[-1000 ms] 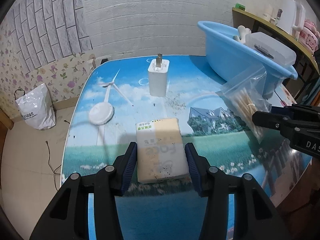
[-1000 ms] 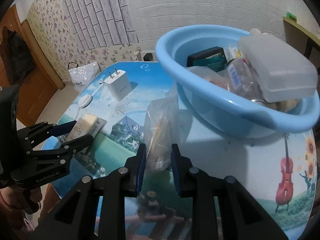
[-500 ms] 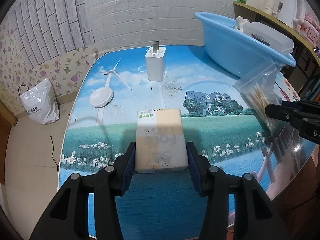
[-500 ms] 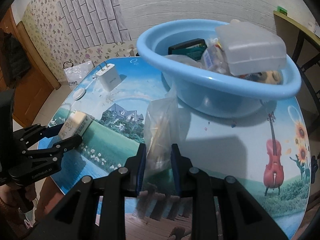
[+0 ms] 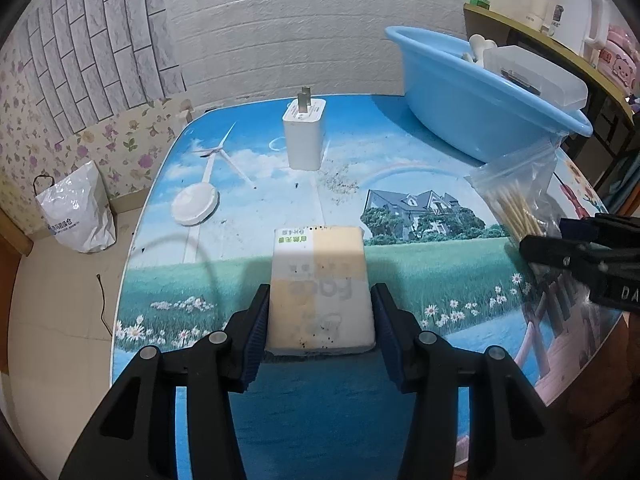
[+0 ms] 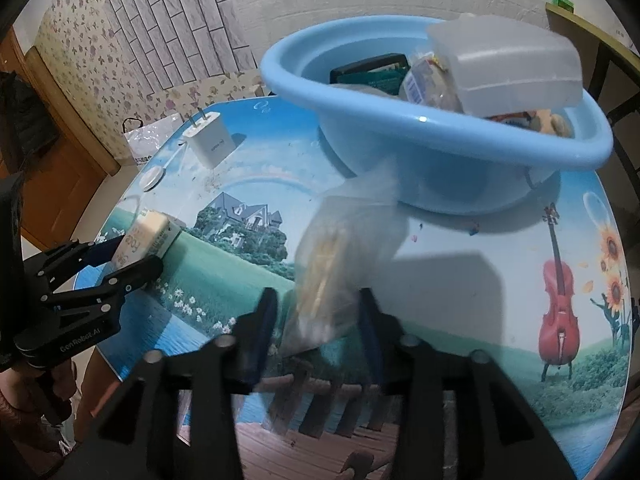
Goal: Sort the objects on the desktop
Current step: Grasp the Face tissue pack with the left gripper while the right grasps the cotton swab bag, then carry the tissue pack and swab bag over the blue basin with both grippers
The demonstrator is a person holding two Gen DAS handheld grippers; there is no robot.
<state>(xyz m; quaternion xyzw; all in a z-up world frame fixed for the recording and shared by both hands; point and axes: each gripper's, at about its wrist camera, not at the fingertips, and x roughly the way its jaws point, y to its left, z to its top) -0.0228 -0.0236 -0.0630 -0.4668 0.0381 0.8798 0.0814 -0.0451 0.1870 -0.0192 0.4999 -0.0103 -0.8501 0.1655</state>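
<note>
From the left wrist view, the left gripper [image 5: 319,326] is pinching a cream tissue pack [image 5: 320,292] between its blue pads, holding it over the near part of the picture-printed table [image 5: 400,184]. Farther back a white charger [image 5: 303,136] is standing on end and a white round disc [image 5: 195,205] is lying flat to its left. The blue basin [image 5: 480,112], already carrying a clear plastic box [image 5: 536,76], is sitting at the far right corner. At the right edge the right gripper [image 5: 560,240] is reaching in beside a zip bag of cotton swabs [image 5: 516,196].

From the right wrist view, the right gripper [image 6: 316,320] is standing with its jaws spread; they have just been opening, and the swab bag [image 6: 332,256] is hanging blurred between them, with neither pad pressing on it. It looks to be dropping short of the basin [image 6: 420,140], over the table [image 6: 460,260] in front of it. The left gripper [image 6: 120,256] is showing at the left with the tissue pack [image 6: 150,236] in its grip.

The worry is that the bag is landing outside the basin and will need picking up again; its slick film could slide toward the table edge. The tissue pack is soft, so a loosening squeeze during the carry might let it slip, and the basin is already piled high, so anything added could roll off the clear box [image 6: 508,68].
</note>
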